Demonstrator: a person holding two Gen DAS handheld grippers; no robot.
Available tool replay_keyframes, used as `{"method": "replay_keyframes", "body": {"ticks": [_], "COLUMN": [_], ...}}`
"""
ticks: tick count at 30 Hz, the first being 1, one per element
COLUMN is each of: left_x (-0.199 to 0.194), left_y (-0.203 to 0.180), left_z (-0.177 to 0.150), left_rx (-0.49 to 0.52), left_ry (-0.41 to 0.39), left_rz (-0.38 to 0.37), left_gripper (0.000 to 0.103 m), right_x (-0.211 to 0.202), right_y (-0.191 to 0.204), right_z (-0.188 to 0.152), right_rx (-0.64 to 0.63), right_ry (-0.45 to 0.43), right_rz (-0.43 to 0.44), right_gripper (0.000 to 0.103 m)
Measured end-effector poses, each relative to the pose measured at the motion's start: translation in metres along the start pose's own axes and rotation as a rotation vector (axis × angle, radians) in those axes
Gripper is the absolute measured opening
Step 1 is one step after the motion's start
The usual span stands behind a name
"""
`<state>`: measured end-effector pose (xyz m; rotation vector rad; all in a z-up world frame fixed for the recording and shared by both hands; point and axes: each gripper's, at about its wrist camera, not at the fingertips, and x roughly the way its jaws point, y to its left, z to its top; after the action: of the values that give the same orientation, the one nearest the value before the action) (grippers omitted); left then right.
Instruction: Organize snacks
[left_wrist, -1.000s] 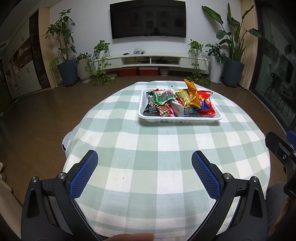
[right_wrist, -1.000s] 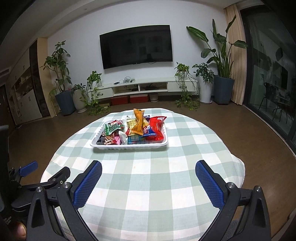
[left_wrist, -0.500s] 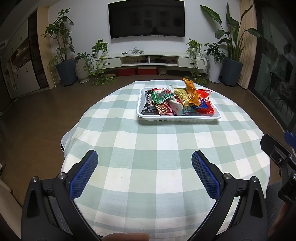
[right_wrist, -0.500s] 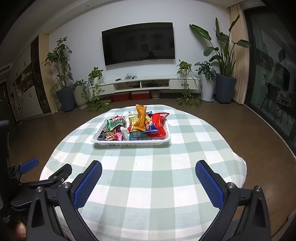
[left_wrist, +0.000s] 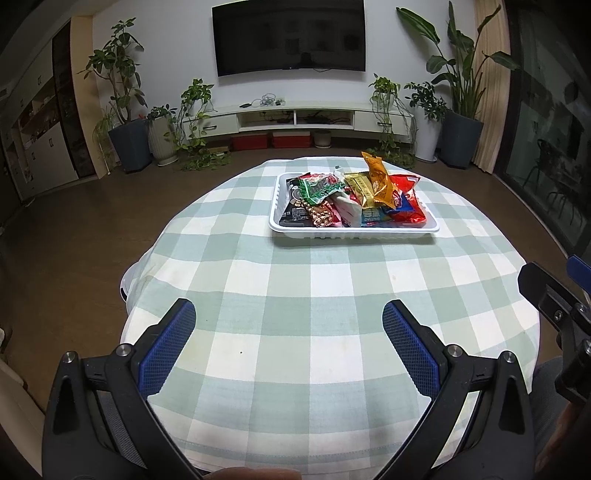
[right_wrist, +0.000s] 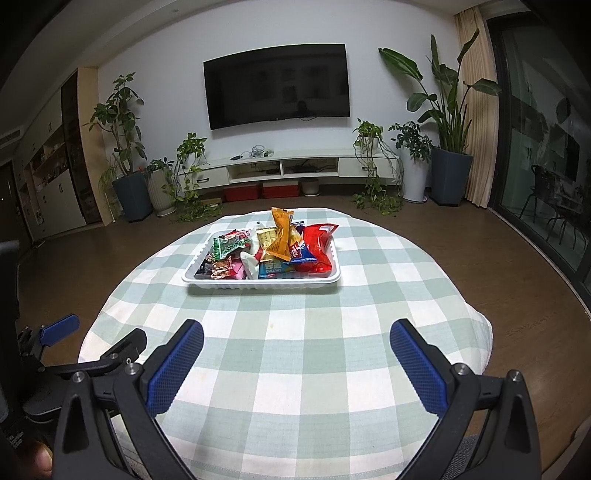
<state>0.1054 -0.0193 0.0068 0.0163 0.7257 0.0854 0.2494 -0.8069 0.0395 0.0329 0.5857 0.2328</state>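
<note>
At the near edge of a round table under a green-and-white checked cloth (left_wrist: 295, 295), two hand-held tongs wait with jaws spread wide and nothing between them: the left gripper (left_wrist: 290, 343) and the right gripper (right_wrist: 295, 362), side by side and both pointed across the table. Bare cloth lies ahead of each. Past it, well apart from both and toward the far side of the table, sits a white tray (left_wrist: 352, 232) heaped with snacks (right_wrist: 273, 251), its long axis running left to right across the line of reach. From the left tongs the tray lies ahead and slightly right; from the right tongs it lies ahead and slightly left, so neither looks clearly nearer. In the pile, a green packet (left_wrist: 319, 190) rests at the left end, an orange packet (right_wrist: 282, 236) stands upright near the middle, and a red bag (right_wrist: 319, 245) leans at the right end. Nothing stands on the cloth between tongs and tray, so a straight forward reach looks open; the overlapping packets may make a single clean pick awkward. Beyond the table are wood floor, potted plants (right_wrist: 125, 147), a low white TV stand (right_wrist: 291, 166) and a wall-mounted television (right_wrist: 277, 85).
</note>
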Motion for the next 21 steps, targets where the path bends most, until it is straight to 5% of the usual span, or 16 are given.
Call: {"method": "replay_keyframes", "body": {"ticks": [21], "left_x": [0.0054], "left_y": [-0.0027], "left_z": [-0.0022], "left_rx": [0.008], "left_ry": [0.025], "left_rz": [0.007], "left_gripper": [0.103], "right_x": [0.0030], "right_y": [0.0021], "right_z": [-0.0070], "right_rx": [-0.009], "right_ry": [0.011], "right_rz": [0.002], "right_gripper": [0.103]}}
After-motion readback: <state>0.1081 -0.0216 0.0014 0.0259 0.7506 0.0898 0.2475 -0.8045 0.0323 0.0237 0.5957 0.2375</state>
